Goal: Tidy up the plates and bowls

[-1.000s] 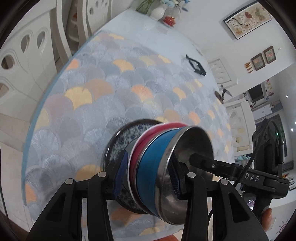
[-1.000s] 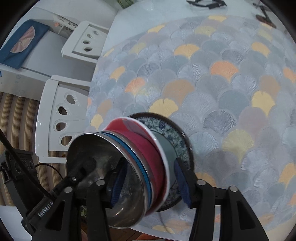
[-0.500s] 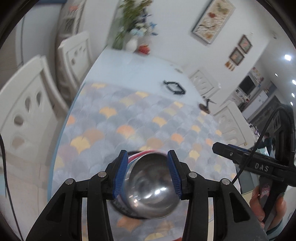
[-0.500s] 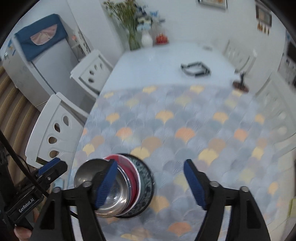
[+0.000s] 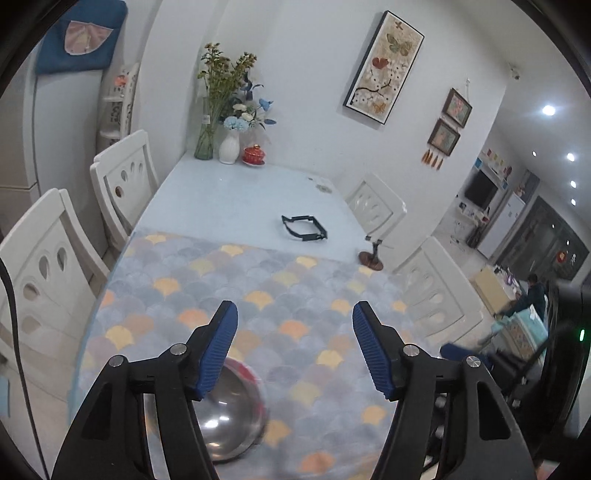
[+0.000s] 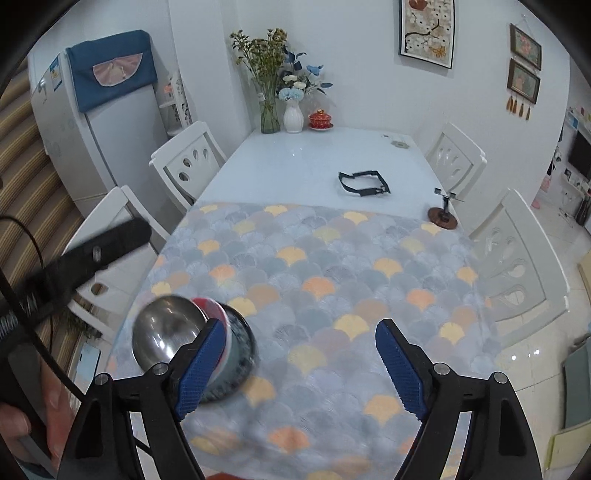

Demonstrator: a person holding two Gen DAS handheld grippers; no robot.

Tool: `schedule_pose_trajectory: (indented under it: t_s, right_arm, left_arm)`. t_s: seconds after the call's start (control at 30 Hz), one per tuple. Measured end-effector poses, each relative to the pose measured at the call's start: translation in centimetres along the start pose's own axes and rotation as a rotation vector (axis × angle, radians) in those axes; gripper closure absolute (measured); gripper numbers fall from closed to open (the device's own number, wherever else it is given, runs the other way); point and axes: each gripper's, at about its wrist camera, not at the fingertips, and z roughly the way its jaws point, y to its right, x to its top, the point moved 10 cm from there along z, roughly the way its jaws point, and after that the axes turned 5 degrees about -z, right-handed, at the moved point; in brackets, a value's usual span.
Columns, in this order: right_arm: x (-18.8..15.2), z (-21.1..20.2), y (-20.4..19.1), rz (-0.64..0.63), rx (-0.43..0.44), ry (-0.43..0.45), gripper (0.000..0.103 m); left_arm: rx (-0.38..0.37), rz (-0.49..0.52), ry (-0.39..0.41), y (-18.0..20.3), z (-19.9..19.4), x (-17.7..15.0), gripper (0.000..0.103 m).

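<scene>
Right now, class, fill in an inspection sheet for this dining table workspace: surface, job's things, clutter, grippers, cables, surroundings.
Surface: white dining table, near half under a scallop-patterned cloth.
Job's things: shiny steel bowl atop a stack with a red rim and a dark patterned plate, near the cloth's left edge; blurred.
Clutter: black strap frame, small brown stand, glass flower vase, white vase, red lidded cup.
Grippers: left gripper and right gripper both opening, nothing between the pads.
Cables: black cable by the hand at left.
Surroundings: white chairs, fridge, framed pictures.
</scene>
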Motion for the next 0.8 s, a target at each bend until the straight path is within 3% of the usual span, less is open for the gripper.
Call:
schedule_pose_trajectory:
  t_s: [0.2, 0.3, 0.43, 0.67, 0.8]
  right_arm:
    - [-4.2, -3.8, 4.9, 0.057, 0.045, 0.005, 0.021]
    - [-6.3, -5.3, 7.2, 0.082, 0.061, -0.003, 0.021]
    - [-8.7, -7.2, 9.6, 0.130, 0.091, -0.004, 0.020]
    - [-12.6, -7.9, 11.4, 0.200, 0.141, -0.050, 0.018]
    - [-13.9, -8.2, 10.5, 0.177, 0.141, -0.067, 0.018]
  left_arm:
    - [0.019, 0.044, 0.017, 7.3, -0.5, -1.2, 0.040]
    - [0.014, 0.062, 0.035, 10.5, -1.5, -2.3, 0.029]
    - [0.019, 0.118, 0.028, 14.3, -2.4, -4.8, 0.028]
    - [0.090, 0.116, -0.035, 14.8, -3.0, -8.8, 0.022]
    - [0.198, 0.129, -0.039, 13.1, -3.7, -10.6, 0.022]
